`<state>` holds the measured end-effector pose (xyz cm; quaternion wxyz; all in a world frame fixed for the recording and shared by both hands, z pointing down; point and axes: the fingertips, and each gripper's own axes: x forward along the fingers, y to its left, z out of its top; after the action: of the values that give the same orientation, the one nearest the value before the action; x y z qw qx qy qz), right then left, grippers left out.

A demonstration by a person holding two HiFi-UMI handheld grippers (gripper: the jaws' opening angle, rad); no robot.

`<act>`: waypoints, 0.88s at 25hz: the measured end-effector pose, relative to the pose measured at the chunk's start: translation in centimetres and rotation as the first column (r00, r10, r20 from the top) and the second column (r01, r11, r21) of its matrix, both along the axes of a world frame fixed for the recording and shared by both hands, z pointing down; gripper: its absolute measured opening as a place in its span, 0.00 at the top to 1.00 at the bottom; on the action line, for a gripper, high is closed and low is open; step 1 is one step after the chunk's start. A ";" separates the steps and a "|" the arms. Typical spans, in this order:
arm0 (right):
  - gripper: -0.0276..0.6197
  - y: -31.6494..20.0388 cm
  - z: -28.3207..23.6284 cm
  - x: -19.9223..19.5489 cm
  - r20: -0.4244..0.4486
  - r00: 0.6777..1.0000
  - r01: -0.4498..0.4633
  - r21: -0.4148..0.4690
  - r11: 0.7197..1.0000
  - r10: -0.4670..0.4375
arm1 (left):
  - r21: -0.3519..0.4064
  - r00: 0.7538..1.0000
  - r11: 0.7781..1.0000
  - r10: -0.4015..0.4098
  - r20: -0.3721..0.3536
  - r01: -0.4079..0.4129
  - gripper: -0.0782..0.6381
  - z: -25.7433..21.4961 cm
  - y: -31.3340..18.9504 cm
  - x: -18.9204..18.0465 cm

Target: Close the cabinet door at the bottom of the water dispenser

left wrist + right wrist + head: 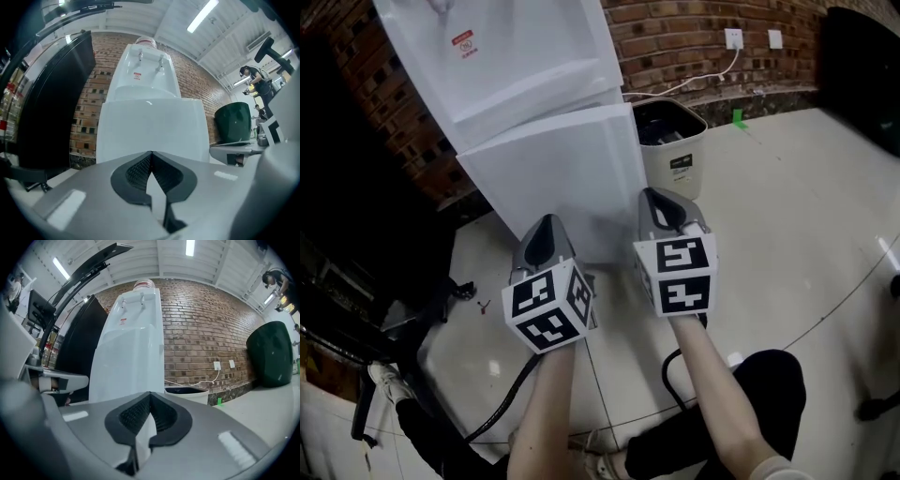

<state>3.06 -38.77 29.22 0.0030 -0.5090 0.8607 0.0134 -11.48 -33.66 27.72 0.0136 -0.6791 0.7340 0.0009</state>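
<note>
The left tongs [151,153] and right tongs [150,393] were each pressed together and empty, pointing level at the door [567,178]. It sat flush at the base of the dispenser [502,56], beside a bin [673,155].

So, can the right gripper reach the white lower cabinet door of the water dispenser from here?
Probably yes: the right gripper, jaws shut, points toward the white cabinet door with nothing seen between them; the cream waste bin stands off to one side.

Black-lined waste bin [673,150] by a brick wall [675,33] (two sockets [734,37], one plugged)
</note>
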 end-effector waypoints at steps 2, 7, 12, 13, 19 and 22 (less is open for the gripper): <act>0.94 -0.8 -0.1 0.0 -0.002 1.000 -0.004 0.006 1.000 0.004 | 0.000 1.000 1.000 -0.005 -0.002 0.005 0.87 -0.2 -0.8 -0.3; 0.94 -2.2 0.0 -0.1 -0.007 1.000 -0.001 0.004 1.000 0.001 | -0.007 1.000 1.000 -0.004 -0.012 0.004 0.87 0.2 -2.4 -0.4; 0.94 -3.9 -0.1 -0.1 0.005 1.000 -0.010 0.009 1.000 0.010 | -0.028 1.000 1.000 0.000 0.002 0.000 0.87 1.2 -3.9 0.2; 0.94 -4.3 -0.1 -0.1 0.009 1.000 -0.011 0.011 1.000 0.011 | -0.031 1.000 1.000 0.000 0.008 0.000 0.87 1.4 -4.1 0.2; 0.95 -6.4 -0.1 -0.5 0.003 1.000 -0.019 0.009 1.000 0.019 | -0.027 1.000 1.000 0.005 -0.031 -0.006 0.87 1.8 -5.3 0.5; 0.95 -7.1 -0.1 -0.4 0.003 1.000 -0.028 0.016 0.999 0.028 | -0.015 1.000 1.000 0.019 -0.018 -0.019 0.87 1.3 -5.9 0.9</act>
<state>2.64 -45.91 29.09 0.0080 -0.5208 0.8534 0.0196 -10.59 -39.52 29.04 0.0018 -0.6862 0.7274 0.0016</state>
